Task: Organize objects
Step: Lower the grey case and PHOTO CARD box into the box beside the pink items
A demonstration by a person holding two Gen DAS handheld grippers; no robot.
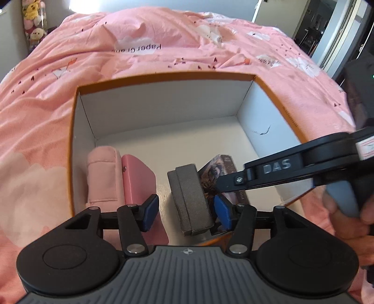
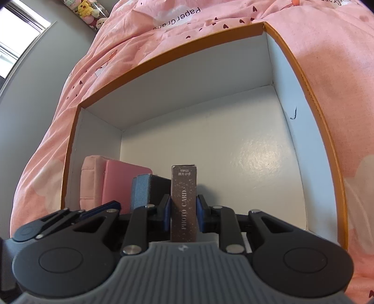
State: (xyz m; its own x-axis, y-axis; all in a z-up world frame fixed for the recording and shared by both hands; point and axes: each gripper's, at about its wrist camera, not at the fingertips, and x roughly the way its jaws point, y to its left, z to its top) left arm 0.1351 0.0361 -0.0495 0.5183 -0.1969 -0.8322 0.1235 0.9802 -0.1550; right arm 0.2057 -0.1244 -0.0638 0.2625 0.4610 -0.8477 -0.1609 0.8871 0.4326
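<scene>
We find one open box (image 1: 275, 110), white inside with an orange rim, resting on a pink bedspread (image 1: 163, 42). Its contents stand in a row along the near wall. From the left: a pink fabric pouch (image 1: 102, 175) upright against the left wall; touching it, a pink hard case (image 1: 138, 180); then, after a gap of bare floor, a grey foam-like case (image 1: 189, 196) on edge; and leaning against that, a dark photo card box (image 2: 183, 203) with a printed picture on its face.

The left gripper (image 1: 187, 210) hangs over the near edge with its jaws set wide; the grey case stands between its blue pads (image 1: 149, 210), the right pad close against it, the left pad clear of it. The right gripper (image 2: 182, 210) is clamped narrowly on the photo card box, a pad on each side, holding it upright inside the box. In the left wrist view we note the right gripper reaching in from the right, with part of a hand (image 1: 350, 215) on its handle.

The bedspread bears white clouds, small hearts and the words "Paper Crane". Plush toys (image 1: 34, 21) stand at the far left by a grey wall; a doorway (image 1: 327, 30) opens at far right.
</scene>
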